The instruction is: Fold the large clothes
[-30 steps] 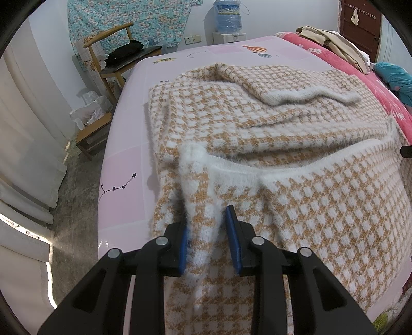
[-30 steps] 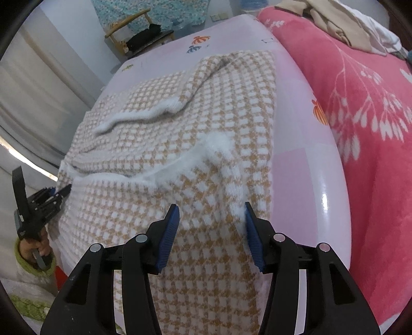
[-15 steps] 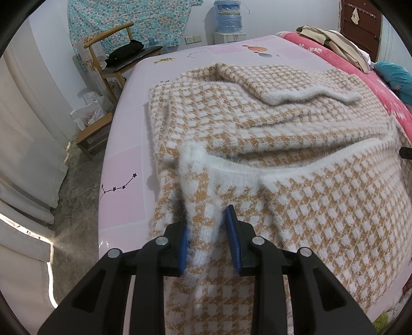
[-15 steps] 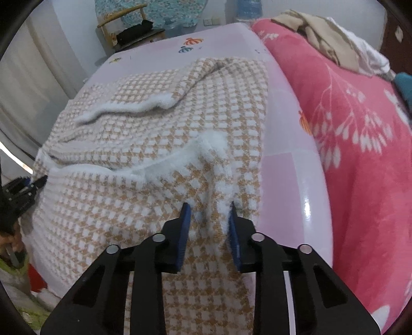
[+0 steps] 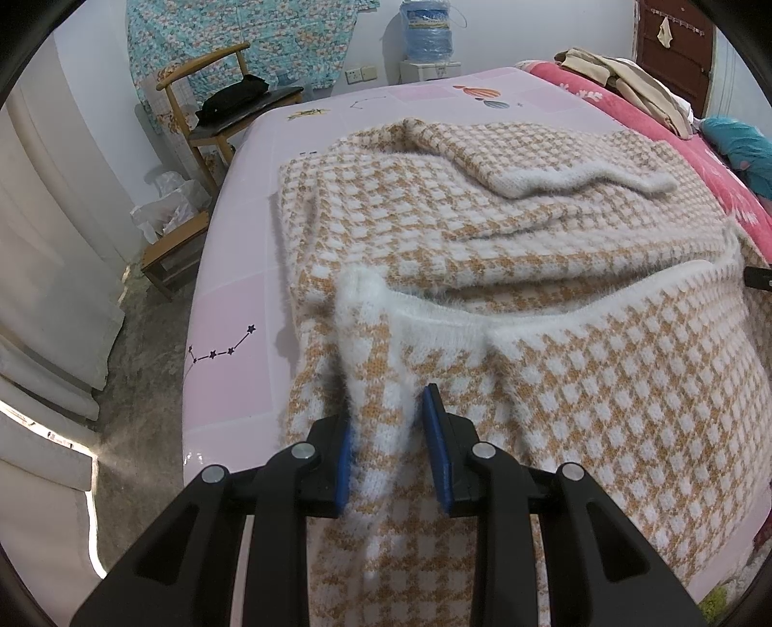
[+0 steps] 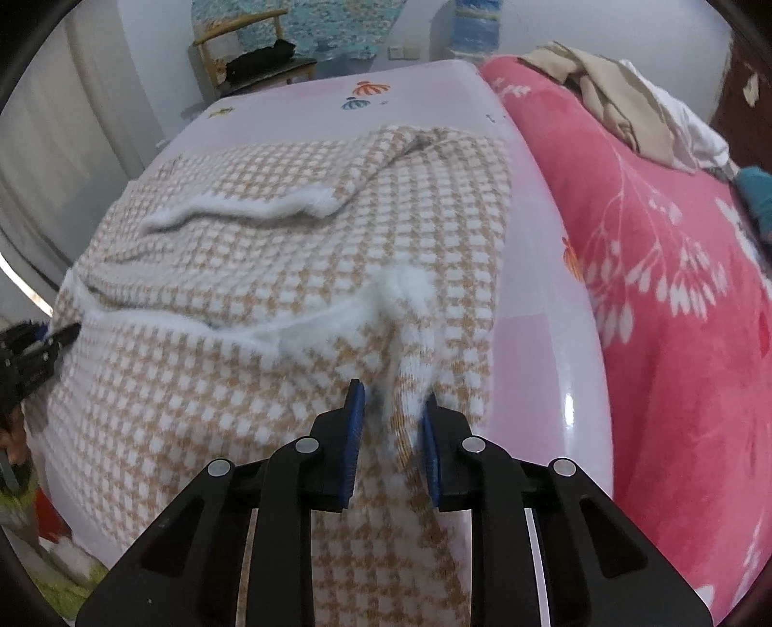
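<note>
A fuzzy tan-and-white houndstooth sweater point(image 5: 506, 231) lies spread on a pale pink bed point(image 5: 231, 308), one sleeve folded across its upper part. My left gripper point(image 5: 386, 424) is shut on a bunched fold at the sweater's near left corner, below the white hem band point(image 5: 482, 323). In the right wrist view the same sweater point(image 6: 289, 270) fills the middle, and my right gripper point(image 6: 392, 410) is shut on a pinched fold at the near right corner. The left gripper's tip point(image 6: 58, 337) shows at the far left edge there.
A red floral blanket point(image 6: 675, 270) covers the bed's right side, with beige and white clothes point(image 6: 617, 101) heaped on it. A wooden chair point(image 5: 227, 111) holding a dark item stands beyond the bed's left corner, a water bottle point(image 5: 429, 34) by the wall. White curtains hang left.
My right gripper's jaws closed from wide apart onto the sweater's right corner fold, and its view tipped up slightly. The left gripper kept its grip and did not move.
</note>
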Demonstrator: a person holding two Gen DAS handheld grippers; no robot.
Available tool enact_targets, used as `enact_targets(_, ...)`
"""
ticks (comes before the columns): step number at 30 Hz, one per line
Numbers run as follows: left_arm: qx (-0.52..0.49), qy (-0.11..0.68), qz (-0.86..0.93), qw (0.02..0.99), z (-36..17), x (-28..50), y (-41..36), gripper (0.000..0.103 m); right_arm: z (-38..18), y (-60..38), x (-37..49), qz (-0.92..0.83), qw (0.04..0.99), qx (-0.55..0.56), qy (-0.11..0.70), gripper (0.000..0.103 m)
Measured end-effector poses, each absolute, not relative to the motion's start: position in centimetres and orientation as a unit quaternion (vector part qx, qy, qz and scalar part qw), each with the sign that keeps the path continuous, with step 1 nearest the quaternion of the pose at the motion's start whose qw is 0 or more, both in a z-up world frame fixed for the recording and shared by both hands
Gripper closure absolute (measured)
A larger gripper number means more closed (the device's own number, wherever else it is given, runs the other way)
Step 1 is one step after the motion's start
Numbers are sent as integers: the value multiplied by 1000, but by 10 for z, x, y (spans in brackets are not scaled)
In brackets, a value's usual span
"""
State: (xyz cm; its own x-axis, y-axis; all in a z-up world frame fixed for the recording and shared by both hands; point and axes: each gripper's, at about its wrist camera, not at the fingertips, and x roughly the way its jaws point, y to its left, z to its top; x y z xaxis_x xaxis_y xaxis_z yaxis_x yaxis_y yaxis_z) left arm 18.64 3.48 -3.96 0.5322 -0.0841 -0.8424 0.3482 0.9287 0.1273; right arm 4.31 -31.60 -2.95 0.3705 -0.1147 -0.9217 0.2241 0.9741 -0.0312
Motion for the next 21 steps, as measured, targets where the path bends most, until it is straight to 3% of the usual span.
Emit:
enact_targets(4, 138, 465, -124, 866, -39, 187, 35, 76, -34, -315, 44, -107, 827, 41, 550, 84)
enact_targets(6, 138, 463, -124, 866, -39, 187, 36, 76, -32, -311, 41, -114, 829, 35, 546, 93)
enact_targets(9, 141, 454, -122, 871, -37, 184, 38, 81, -23, -305, 33, -122, 838, 32, 531, 97)
enact_targets(10, 143, 448, -120, 874, -36, 181, 38, 88, -21, -304, 31, -125, 841, 31, 526, 97)
enact_targets(13, 145, 430, -123, 883, -28, 172, 42, 92, -6, -299, 20, -130, 853, 36, 504, 98)
enact_targets(21, 115, 337, -137, 924, 28, 122, 62, 95, 50, -281, -20, -145, 891, 47, 428, 98)
